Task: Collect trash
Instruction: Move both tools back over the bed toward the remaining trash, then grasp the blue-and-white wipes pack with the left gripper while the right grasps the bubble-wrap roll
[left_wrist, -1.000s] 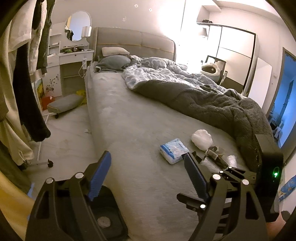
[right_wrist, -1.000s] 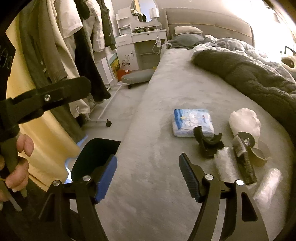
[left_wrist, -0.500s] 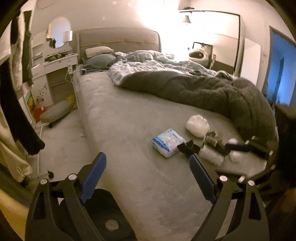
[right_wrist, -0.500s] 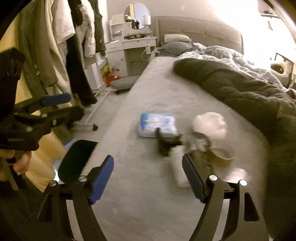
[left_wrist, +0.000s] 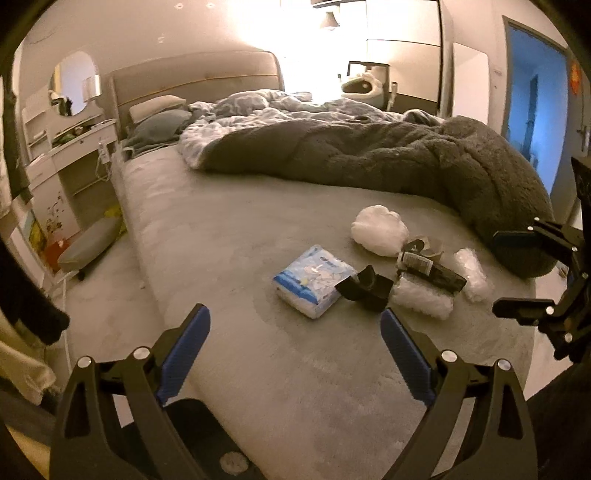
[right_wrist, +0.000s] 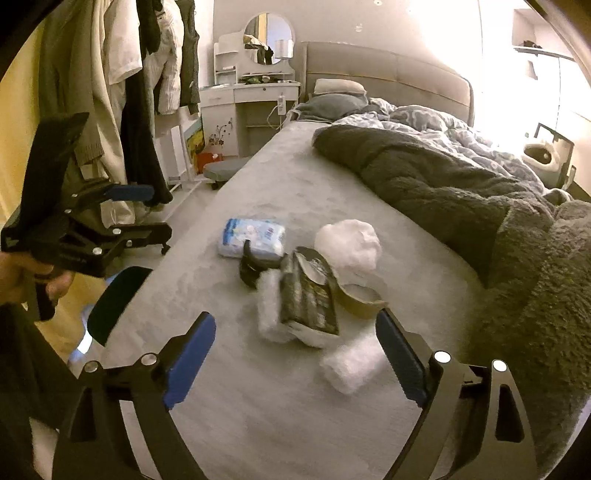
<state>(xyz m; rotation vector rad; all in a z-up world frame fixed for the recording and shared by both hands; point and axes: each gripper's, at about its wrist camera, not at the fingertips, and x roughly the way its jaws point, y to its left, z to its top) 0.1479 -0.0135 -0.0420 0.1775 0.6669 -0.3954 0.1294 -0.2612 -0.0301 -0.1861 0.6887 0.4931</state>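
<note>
Trash lies on the grey bed (left_wrist: 229, 236) near its foot. There is a blue-white tissue pack (left_wrist: 314, 280) (right_wrist: 253, 236), a black plastic piece (left_wrist: 365, 288) (right_wrist: 253, 267), a white crumpled wad (left_wrist: 380, 230) (right_wrist: 349, 245), a dark wrapper (left_wrist: 430, 267) (right_wrist: 308, 295), a tan cup-like piece (right_wrist: 360, 297) and clear plastic bags (left_wrist: 423, 297) (right_wrist: 351, 367). My left gripper (left_wrist: 295, 354) is open and empty, short of the tissue pack. My right gripper (right_wrist: 295, 354) is open and empty, just before the wrapper and bags.
A dark bin (right_wrist: 114, 302) stands on the floor by the bed's left edge. A rumpled grey duvet (left_wrist: 388, 162) covers the bed's right side. Clothes on a rack (right_wrist: 129, 92), a white dressing table (right_wrist: 255, 96) and a low stool (left_wrist: 90, 242) stand left of the bed.
Both grippers have moved toward the trash pile and turned right; the trash now sits closer and more central in both views. Both stay open.
</note>
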